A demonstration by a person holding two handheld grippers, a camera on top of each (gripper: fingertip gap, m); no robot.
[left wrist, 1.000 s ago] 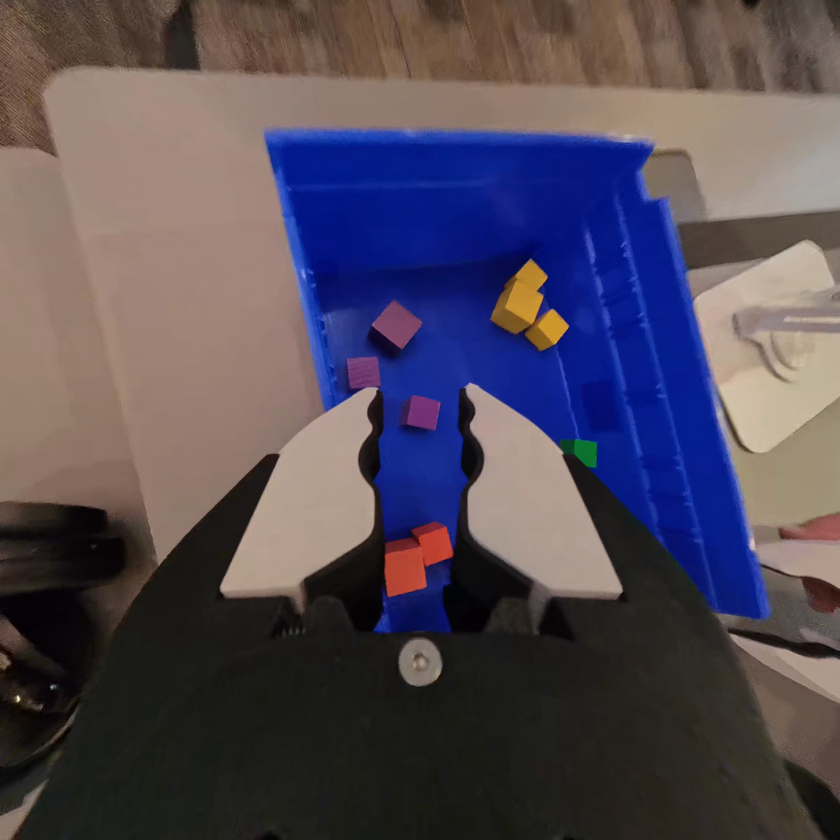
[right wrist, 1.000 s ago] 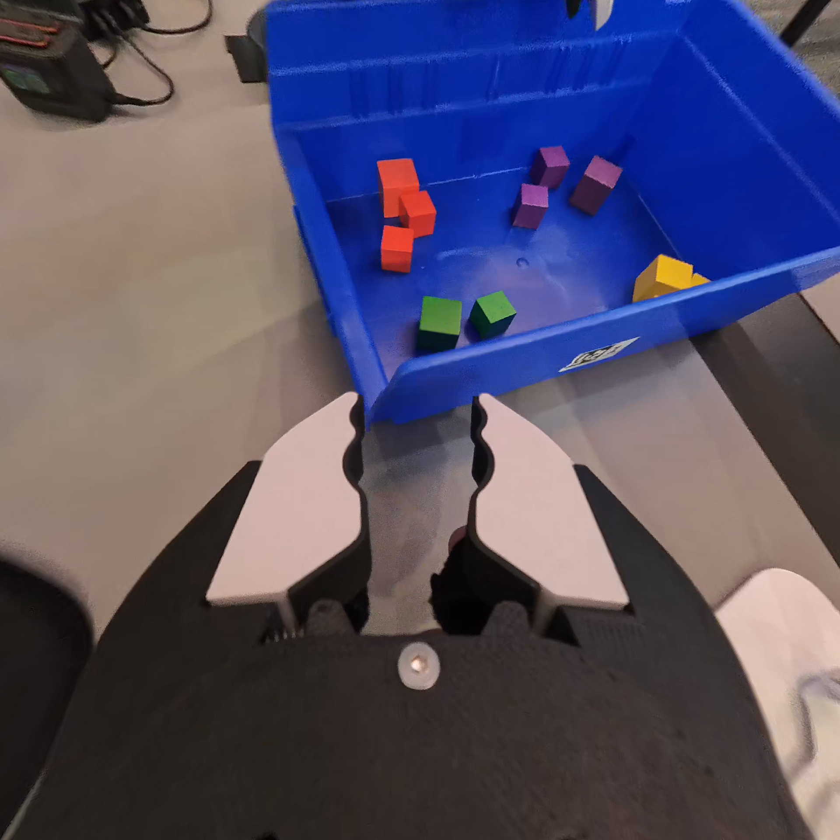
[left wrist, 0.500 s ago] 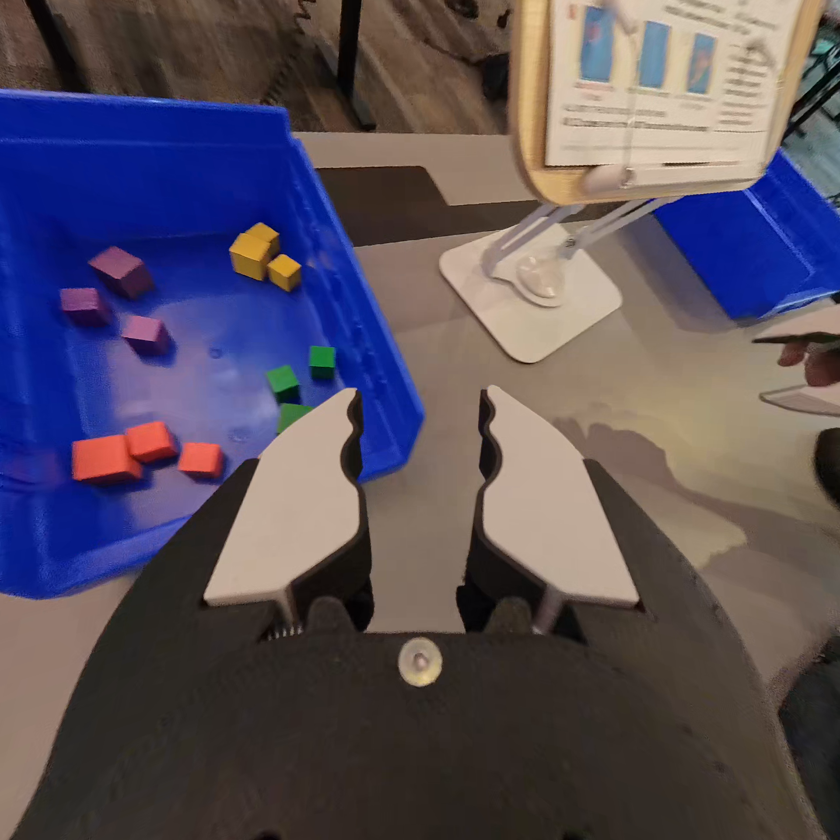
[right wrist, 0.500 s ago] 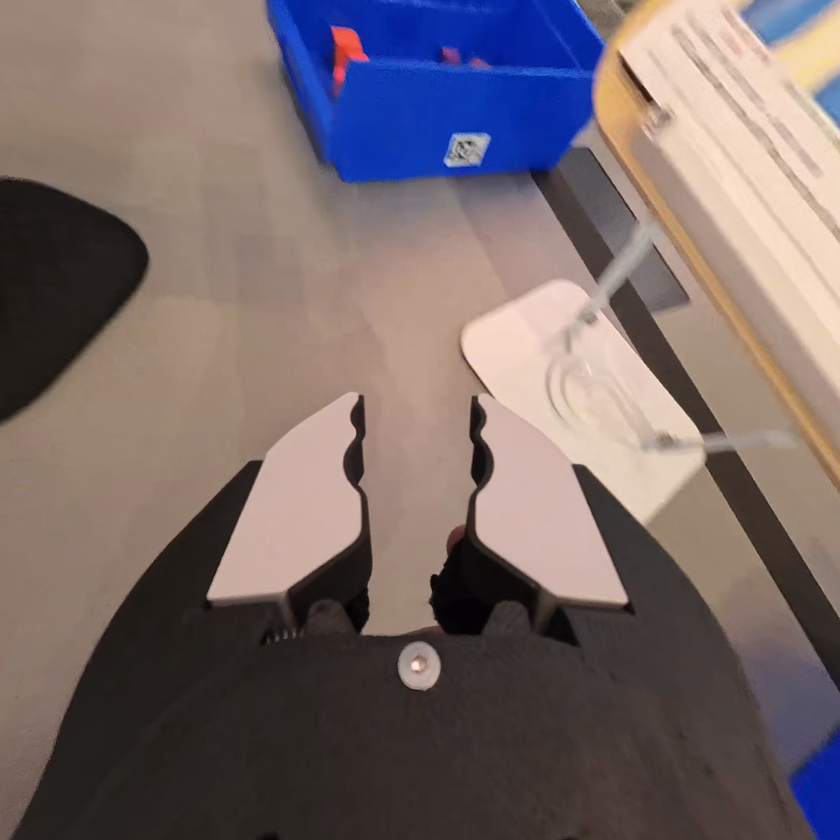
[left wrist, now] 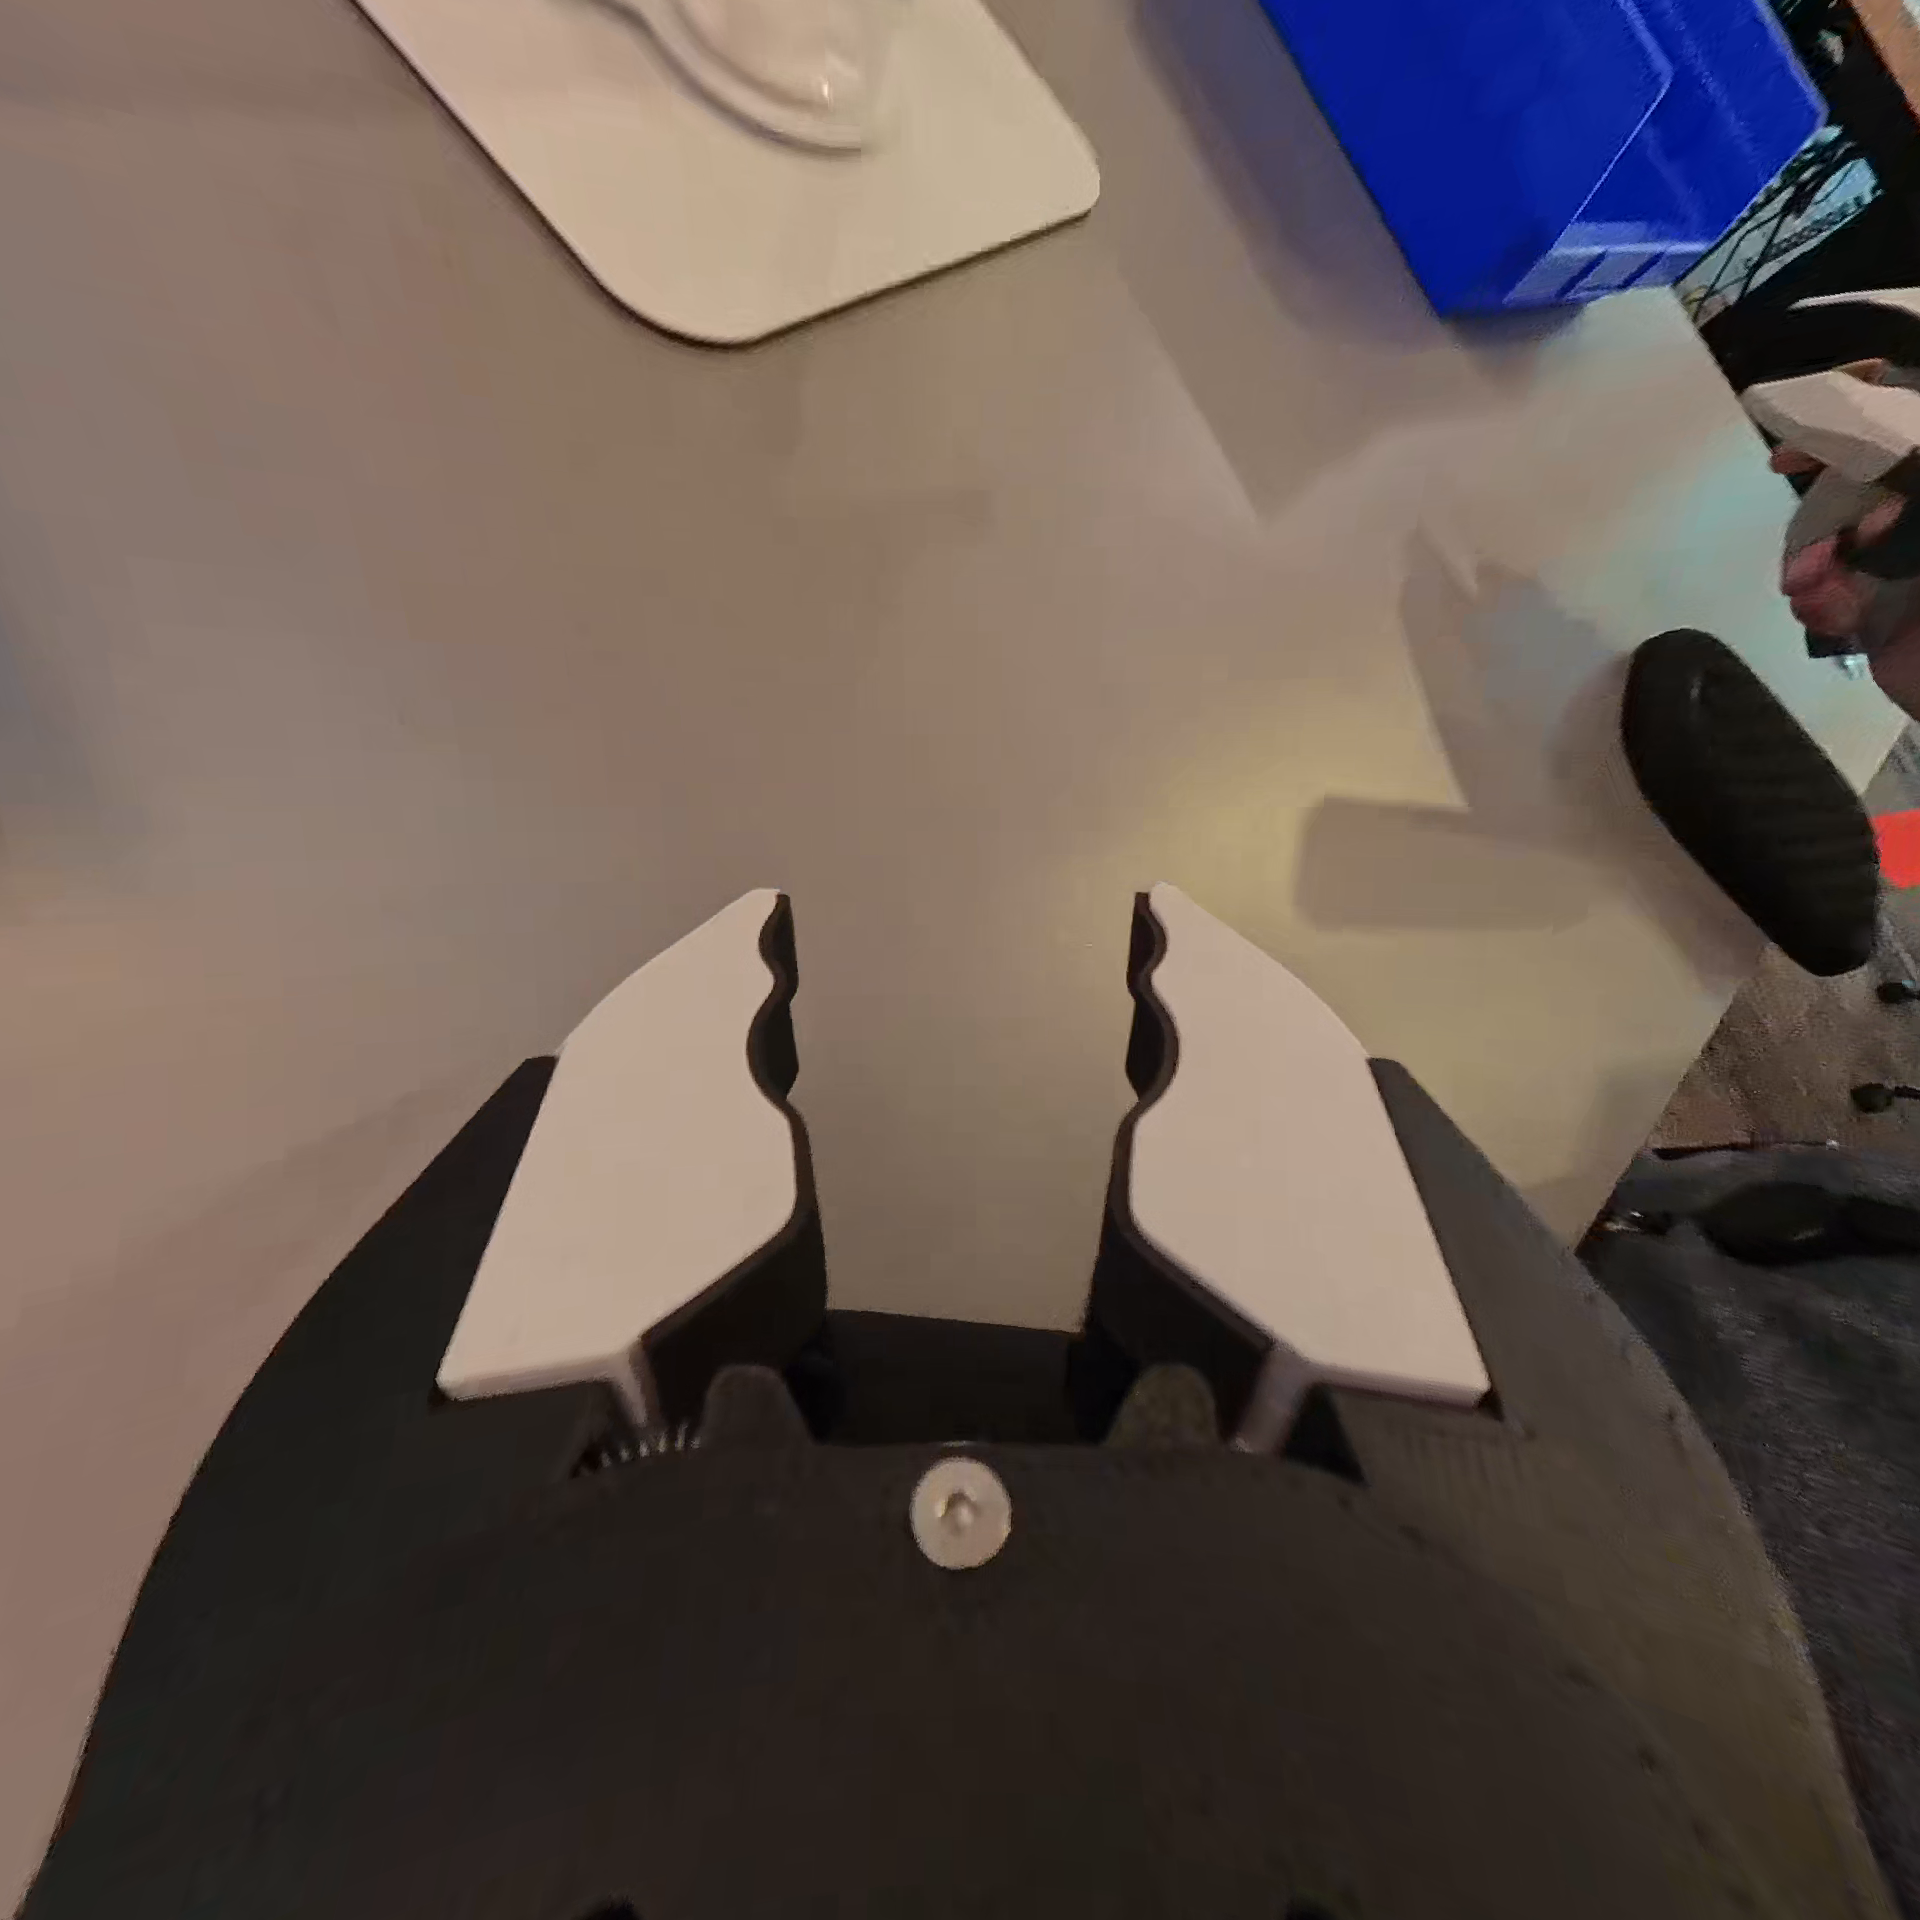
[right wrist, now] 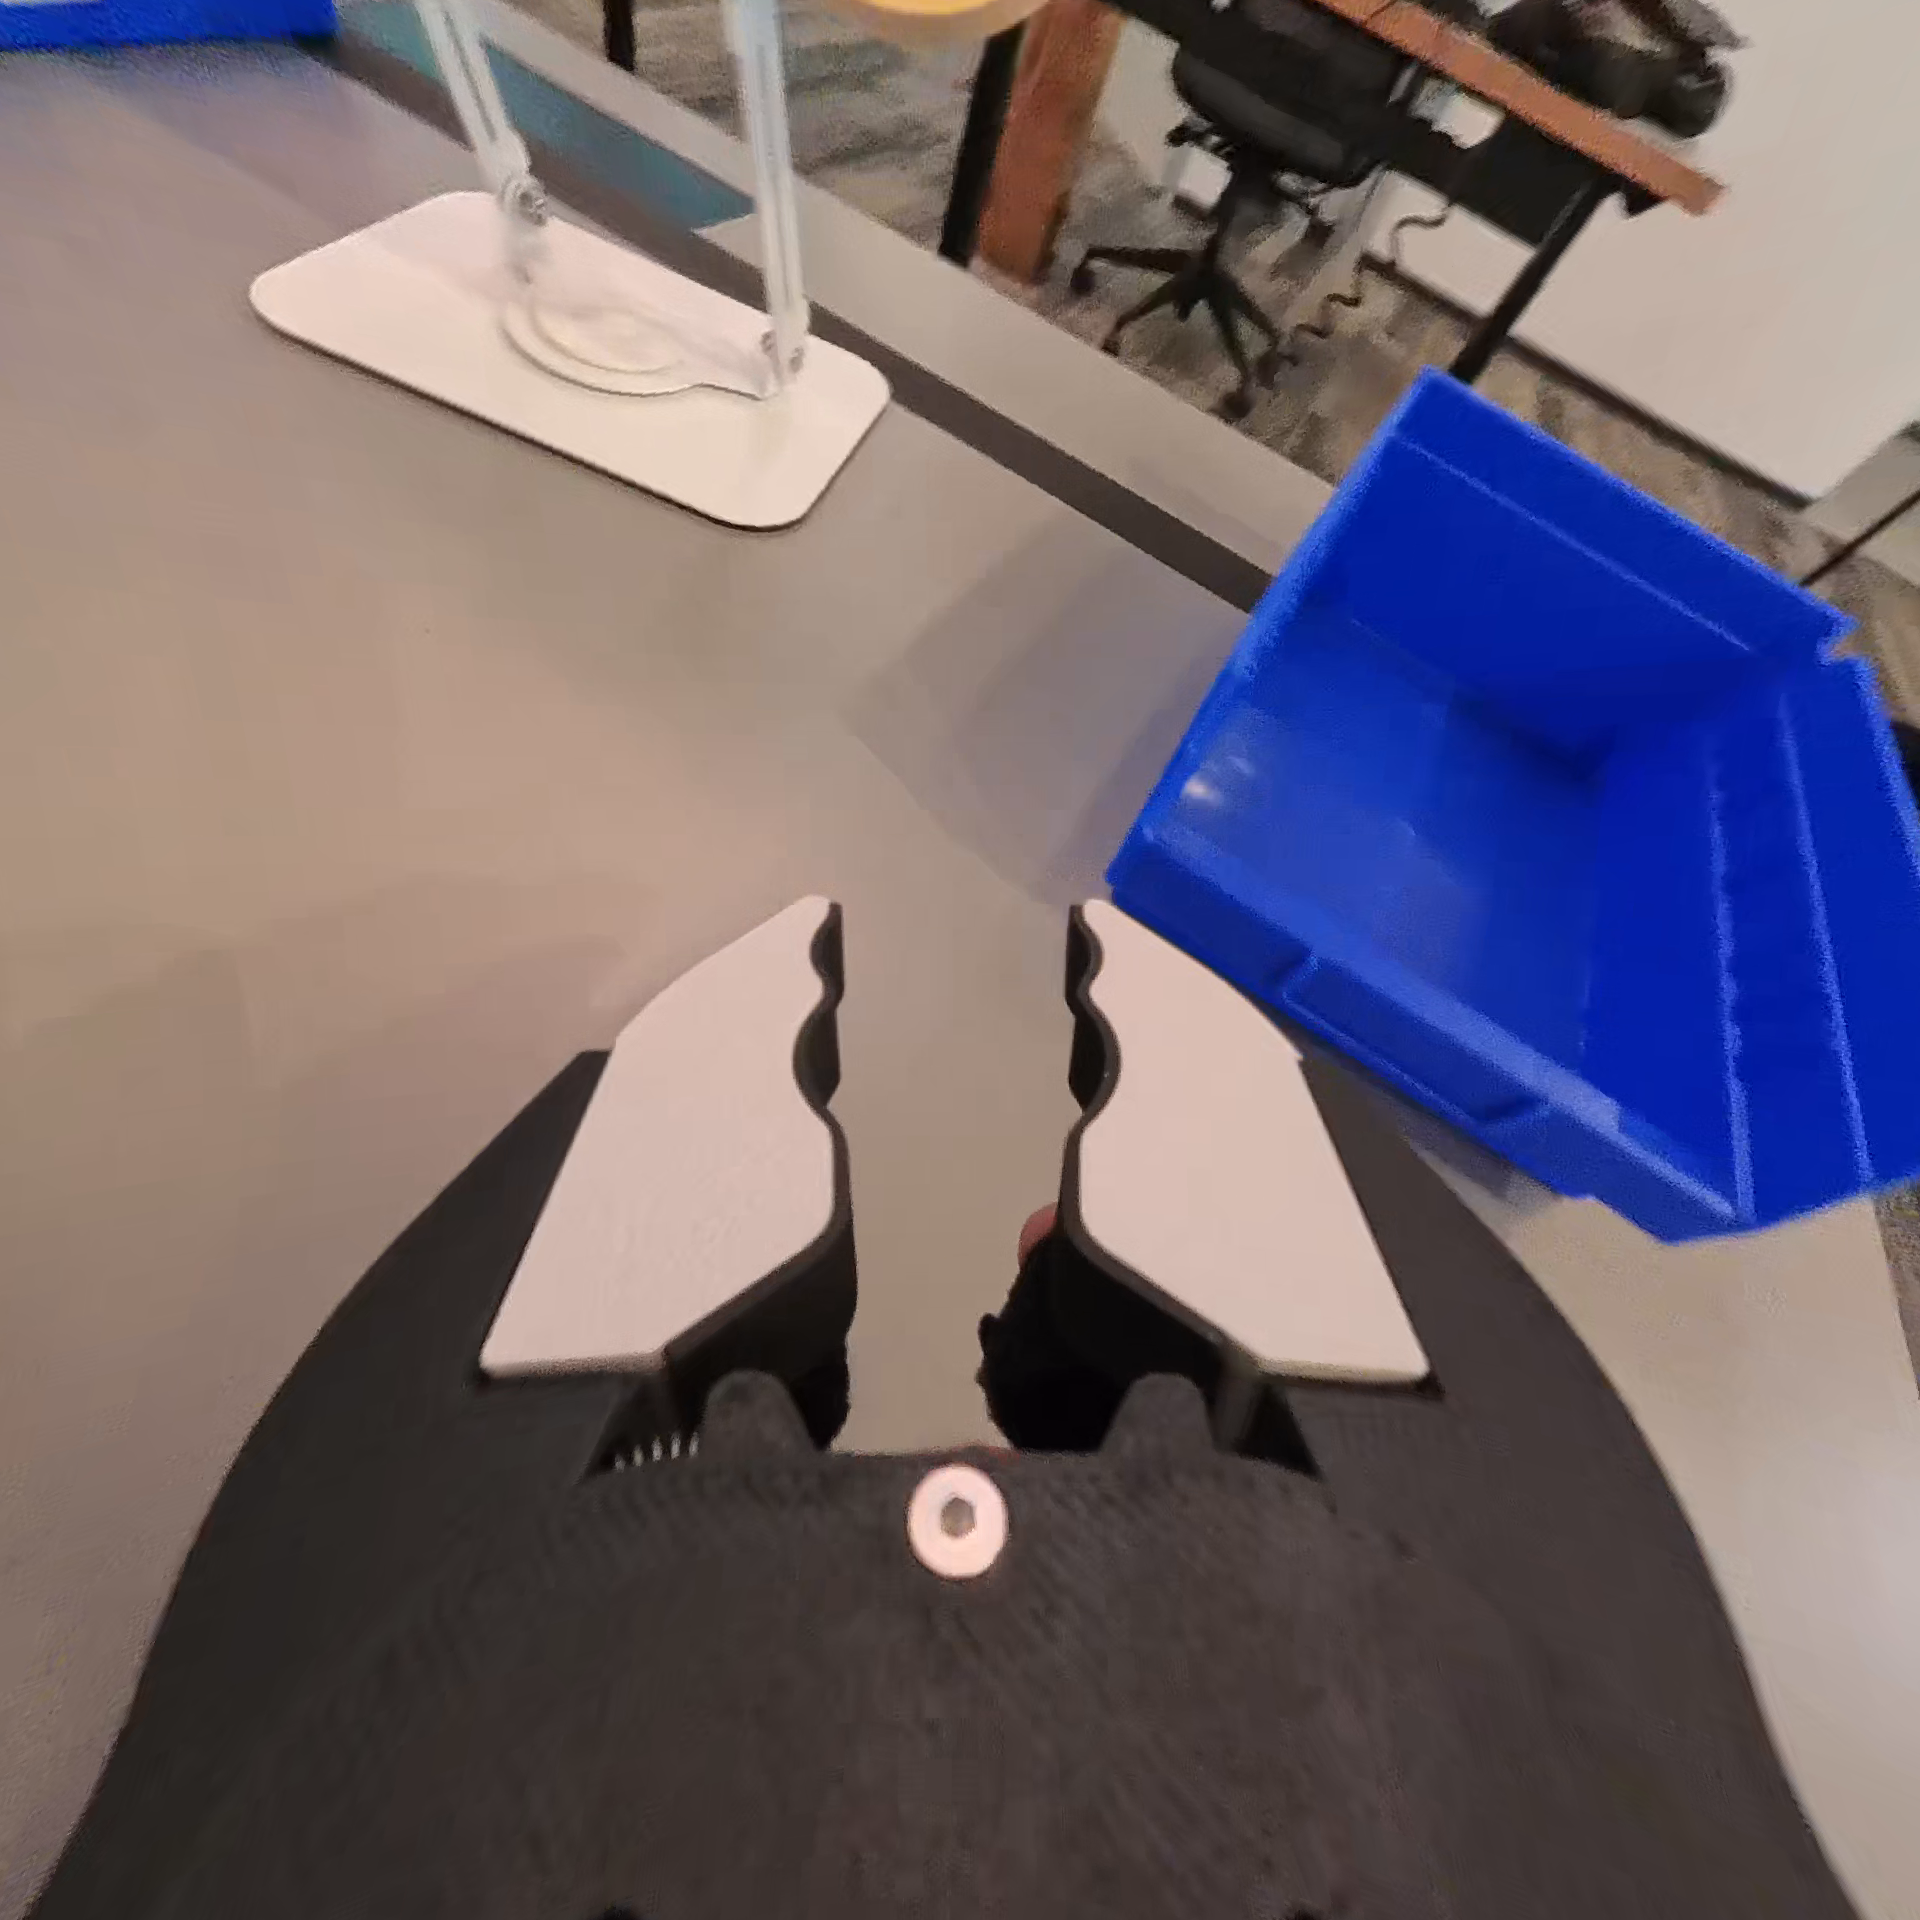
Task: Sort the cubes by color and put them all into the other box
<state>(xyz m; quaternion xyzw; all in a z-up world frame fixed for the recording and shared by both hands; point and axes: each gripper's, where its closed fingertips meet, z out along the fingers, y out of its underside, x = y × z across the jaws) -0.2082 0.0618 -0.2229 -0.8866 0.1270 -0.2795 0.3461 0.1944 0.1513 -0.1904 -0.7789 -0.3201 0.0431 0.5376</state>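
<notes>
left gripper (left wrist: 961, 914): jaws wide apart, bare, over grey table (left wrist: 520, 623) | right gripper (right wrist: 954, 925): jaws apart, bare | blue box (right wrist: 1538, 883): just right of right gripper

Setting: likely an office or open-plan lab. Grey table (right wrist: 416, 779); beyond it, patterned carpet (right wrist: 862, 135), 1 black swivel chair (right wrist: 1236, 208) on castors, wood-topped desk (right wrist: 1538, 114) on black legs, white wall (right wrist: 1766, 312). Background blurred, so room type uncertain.
</notes>
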